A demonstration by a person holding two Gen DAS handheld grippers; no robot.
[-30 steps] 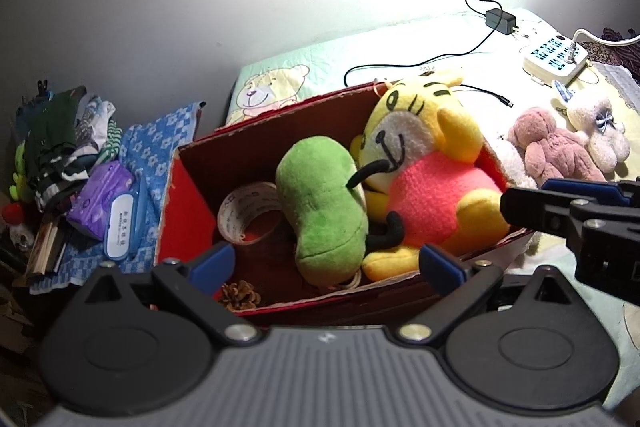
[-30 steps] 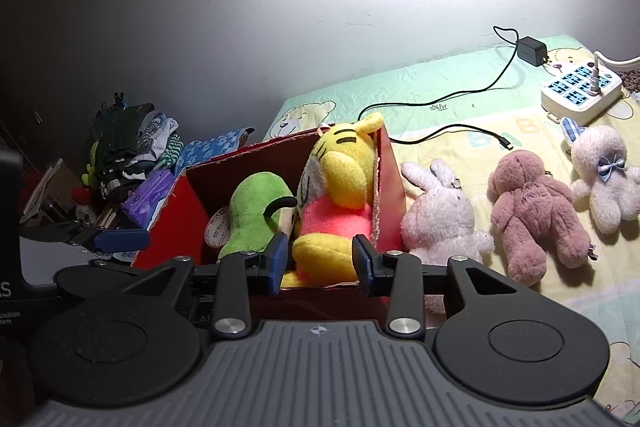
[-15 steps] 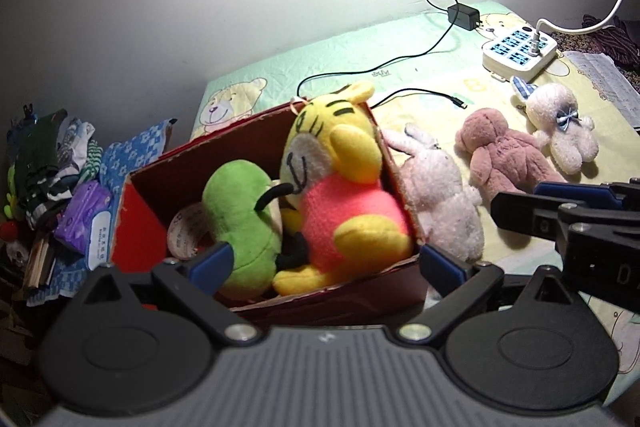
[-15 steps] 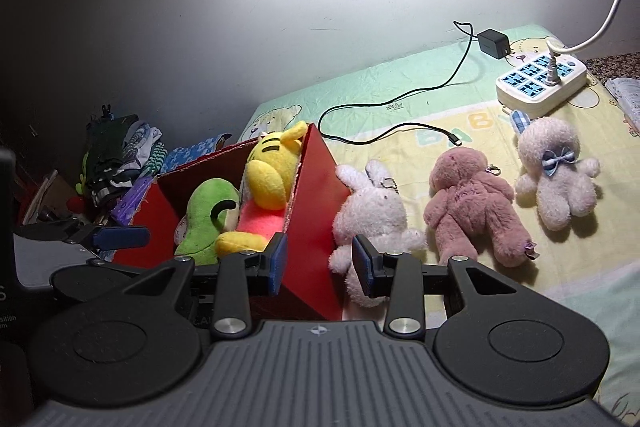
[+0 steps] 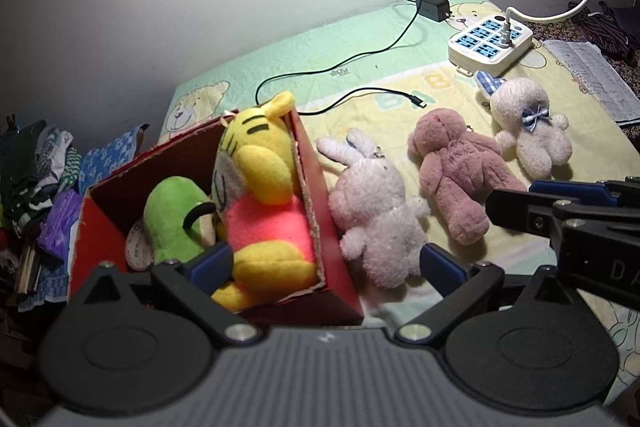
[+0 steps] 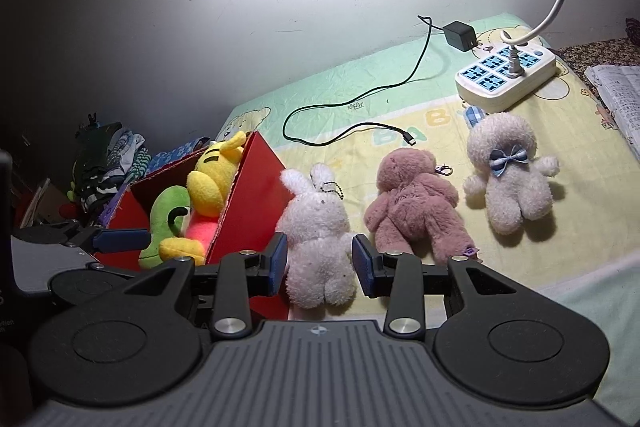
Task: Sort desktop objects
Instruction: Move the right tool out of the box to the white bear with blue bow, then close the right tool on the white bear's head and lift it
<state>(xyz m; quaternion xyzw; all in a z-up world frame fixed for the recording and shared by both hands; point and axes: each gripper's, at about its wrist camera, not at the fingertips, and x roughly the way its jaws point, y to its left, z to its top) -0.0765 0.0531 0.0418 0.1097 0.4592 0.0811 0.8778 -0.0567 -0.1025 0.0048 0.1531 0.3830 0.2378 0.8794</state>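
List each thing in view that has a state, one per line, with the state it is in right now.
Red box: open-topped, holding toys.
Yellow tiger plush: inside the box, head above the rim.
Green plush: inside the box.
White bunny plush: lying on the mat, ungripped.
Brown bear plush: lying on the mat.
Cream plush with bow: lying on the mat.
Power strip: one white plug inserted.
Black charger: unplugged.
Left claw: open.
Right claw: open, either side of the bunny.

Both the left gripper (image 5: 326,263) and right gripper (image 6: 320,263) have black linkage arms, silver screws, blue finger pads (image 6: 276,261) and a ribbed grey body.
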